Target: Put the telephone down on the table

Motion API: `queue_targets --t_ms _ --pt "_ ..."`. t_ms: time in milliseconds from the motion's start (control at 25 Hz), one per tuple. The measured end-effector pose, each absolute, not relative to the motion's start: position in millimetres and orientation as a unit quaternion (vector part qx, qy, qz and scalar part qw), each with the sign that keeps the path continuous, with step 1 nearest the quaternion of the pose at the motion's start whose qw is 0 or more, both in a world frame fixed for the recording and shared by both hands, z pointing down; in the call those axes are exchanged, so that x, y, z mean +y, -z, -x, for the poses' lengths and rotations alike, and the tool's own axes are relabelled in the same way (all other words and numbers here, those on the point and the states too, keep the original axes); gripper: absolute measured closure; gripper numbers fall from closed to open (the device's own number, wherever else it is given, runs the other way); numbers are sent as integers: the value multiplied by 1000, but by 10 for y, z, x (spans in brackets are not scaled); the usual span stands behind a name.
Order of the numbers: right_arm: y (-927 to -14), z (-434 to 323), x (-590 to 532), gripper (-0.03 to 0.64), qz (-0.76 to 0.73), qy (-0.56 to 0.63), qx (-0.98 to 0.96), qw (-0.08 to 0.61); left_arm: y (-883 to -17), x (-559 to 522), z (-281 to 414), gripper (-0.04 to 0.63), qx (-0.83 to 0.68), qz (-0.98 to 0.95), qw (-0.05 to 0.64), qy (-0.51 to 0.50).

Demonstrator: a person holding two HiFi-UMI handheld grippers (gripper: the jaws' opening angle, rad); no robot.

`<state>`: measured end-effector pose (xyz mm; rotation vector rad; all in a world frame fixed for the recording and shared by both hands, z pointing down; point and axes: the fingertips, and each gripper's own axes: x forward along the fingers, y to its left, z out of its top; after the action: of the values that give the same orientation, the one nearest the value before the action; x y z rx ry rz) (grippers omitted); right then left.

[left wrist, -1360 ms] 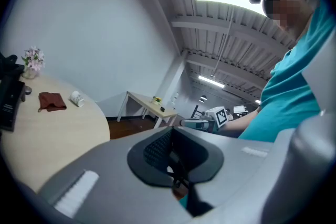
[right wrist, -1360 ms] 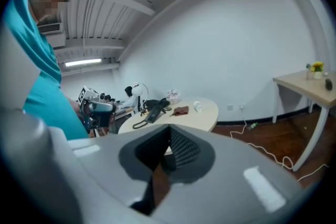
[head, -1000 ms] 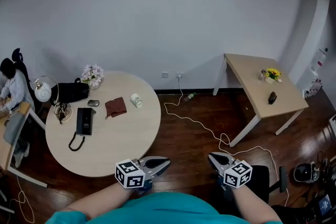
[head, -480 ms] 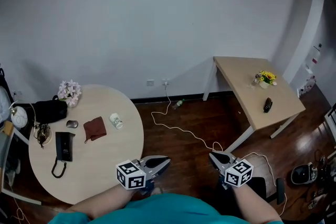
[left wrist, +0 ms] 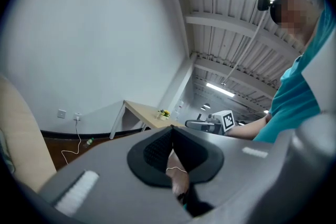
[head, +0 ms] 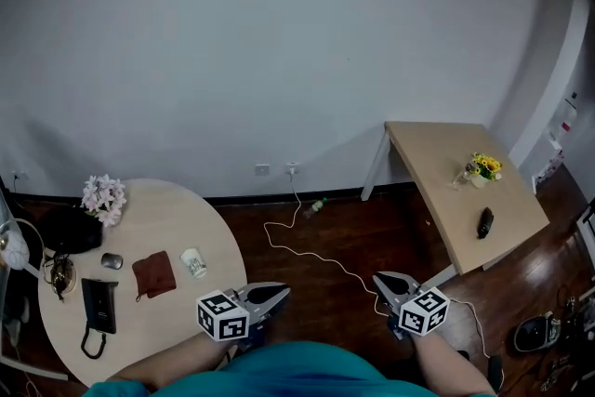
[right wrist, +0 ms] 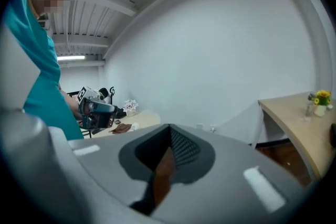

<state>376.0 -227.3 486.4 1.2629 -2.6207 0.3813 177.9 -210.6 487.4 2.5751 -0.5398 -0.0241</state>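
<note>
The black corded desk telephone (head: pixel 98 304) lies flat on the round pale-wood table (head: pixel 163 217) at the lower left of the head view, with its coiled cord looped at its near end; beside it are a folded brown cloth (head: pixel 153 274), a small white paper cup (head: pixel 193 262) and a bunch of pale pink flowers (head: pixel 103 196).

The left gripper (head: pixel 284 292) and the right gripper (head: pixel 377 278) sit low in the centre of the frame, close to the person's teal-clad body; each has its jaws pressed together on nothing (each gripper's own view shows the ribbed pads meeting with no object between them). Both are well apart from the telephone; the left is the nearer.

Judging by how things lie, the telephone rests on a table and neither gripper carries it, so no placing is in hand right now; if it is meant for the rectangular wooden table (head: pixel 444 170) at the right, the next move calls for reaching to the lower left, spreading the jaws and taking hold of the body and handset together.
</note>
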Motion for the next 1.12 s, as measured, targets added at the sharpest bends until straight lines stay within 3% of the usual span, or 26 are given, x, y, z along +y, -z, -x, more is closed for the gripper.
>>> queue_targets --t_ms 240,600,1120 --pt "-5034 -4065 -3226 614 -398 -131 -903 99 -5033 -2852 -1920 589 -258 -932 255 10" --pt "-5057 -4543 -4622 614 -302 -122 -938 120 -5018 -4166 -2695 589 -344 -912 226 7" --pt "-5028 -4574 -5409 615 -317 -146 -933 93 -4952 -5050 -2931 589 -333 -919 212 3"
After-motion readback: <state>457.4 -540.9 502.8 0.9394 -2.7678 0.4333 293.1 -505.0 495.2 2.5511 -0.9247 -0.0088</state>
